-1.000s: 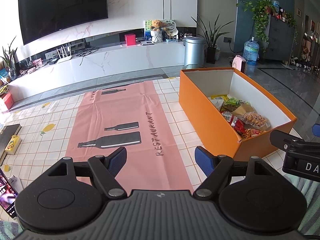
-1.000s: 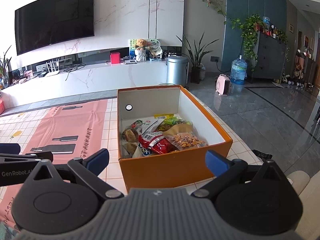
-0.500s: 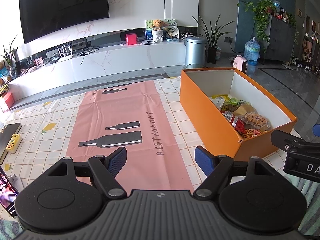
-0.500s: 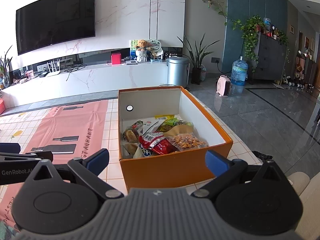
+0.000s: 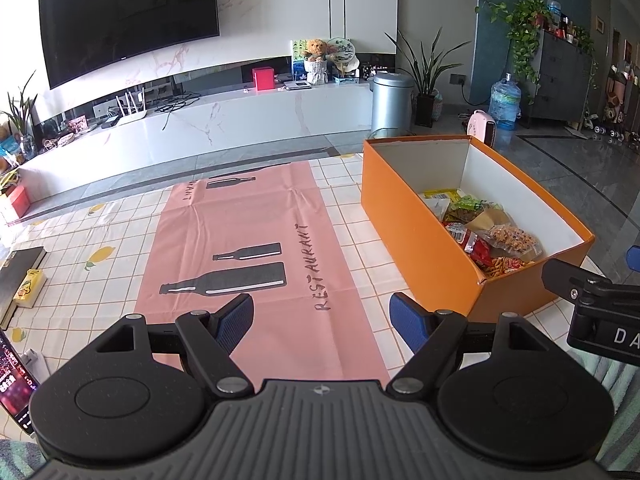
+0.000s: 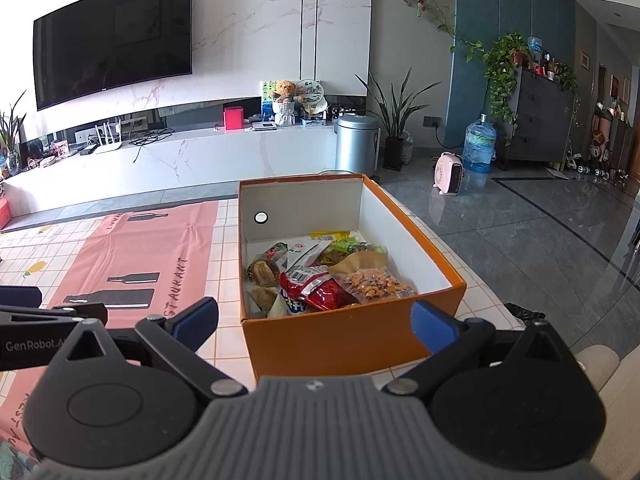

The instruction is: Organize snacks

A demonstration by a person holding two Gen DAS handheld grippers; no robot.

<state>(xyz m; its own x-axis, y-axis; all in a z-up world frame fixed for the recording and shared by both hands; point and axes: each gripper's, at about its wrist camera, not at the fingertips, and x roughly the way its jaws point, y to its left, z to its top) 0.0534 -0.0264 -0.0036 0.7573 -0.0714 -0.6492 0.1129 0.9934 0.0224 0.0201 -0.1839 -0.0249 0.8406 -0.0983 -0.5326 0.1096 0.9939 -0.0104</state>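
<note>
An orange cardboard box (image 6: pixel 336 340) (image 5: pixel 416 232) with white inner walls stands on the table, holding several snack packets: a red bag (image 6: pixel 320 292), a clear bag of orange nuts (image 6: pixel 376 284) (image 5: pixel 512 238) and others behind. My right gripper (image 6: pixel 316 320) hovers open just in front of the box's near wall, nothing between its blue pads. Over the pink runner (image 5: pixel 256 248), left of the box, my left gripper (image 5: pixel 322 316) is open and holds nothing. Each gripper's body shows at the edge of the other's view.
The table has a checked cloth (image 5: pixel 100 256) with lemons. A dark book and a yellow pack (image 5: pixel 28 288) lie at its left edge, a phone (image 5: pixel 14 384) at the near left. Beyond are a TV bench, a metal bin (image 6: pixel 356 144) and grey floor.
Both views have shifted only slightly, as if the grippers rose or drew back a little. Box and snacks have not moved.
</note>
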